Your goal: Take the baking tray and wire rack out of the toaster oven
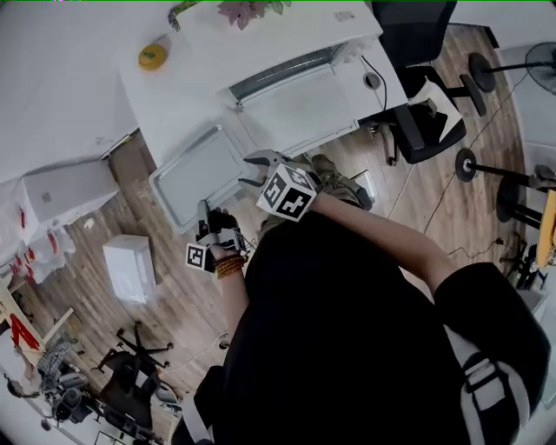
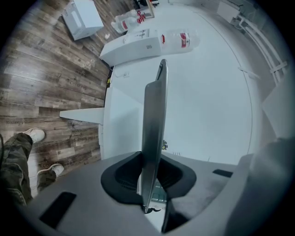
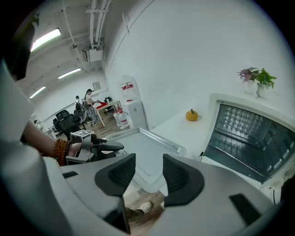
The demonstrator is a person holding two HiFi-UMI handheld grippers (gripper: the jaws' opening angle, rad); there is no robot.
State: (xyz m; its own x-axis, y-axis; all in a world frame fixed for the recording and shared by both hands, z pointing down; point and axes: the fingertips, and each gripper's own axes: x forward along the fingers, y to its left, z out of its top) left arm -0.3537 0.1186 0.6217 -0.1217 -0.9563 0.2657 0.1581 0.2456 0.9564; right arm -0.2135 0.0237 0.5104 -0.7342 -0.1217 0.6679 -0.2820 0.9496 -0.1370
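Note:
The metal baking tray point(image 1: 195, 176) hangs level past the front edge of the white table point(image 1: 174, 104). My left gripper point(image 1: 205, 211) is shut on the tray's near rim. In the left gripper view the tray point(image 2: 154, 133) runs edge-on between the jaws of that gripper point(image 2: 152, 184). My right gripper point(image 1: 253, 169) is open and empty beside the tray's right corner. In the right gripper view its jaws point(image 3: 148, 173) frame the tray point(image 3: 147, 150), with the left gripper point(image 3: 92, 148) beyond. The toaster oven point(image 3: 251, 133) stands open and the wire rack point(image 3: 249, 122) lies inside.
A small orange pumpkin point(image 1: 153, 56) and a potted plant point(image 1: 243, 10) sit on the table and the oven top. The oven door point(image 1: 300, 109) hangs open toward me. On the wood floor are a white box point(image 1: 130, 268) and an office chair point(image 1: 426, 113).

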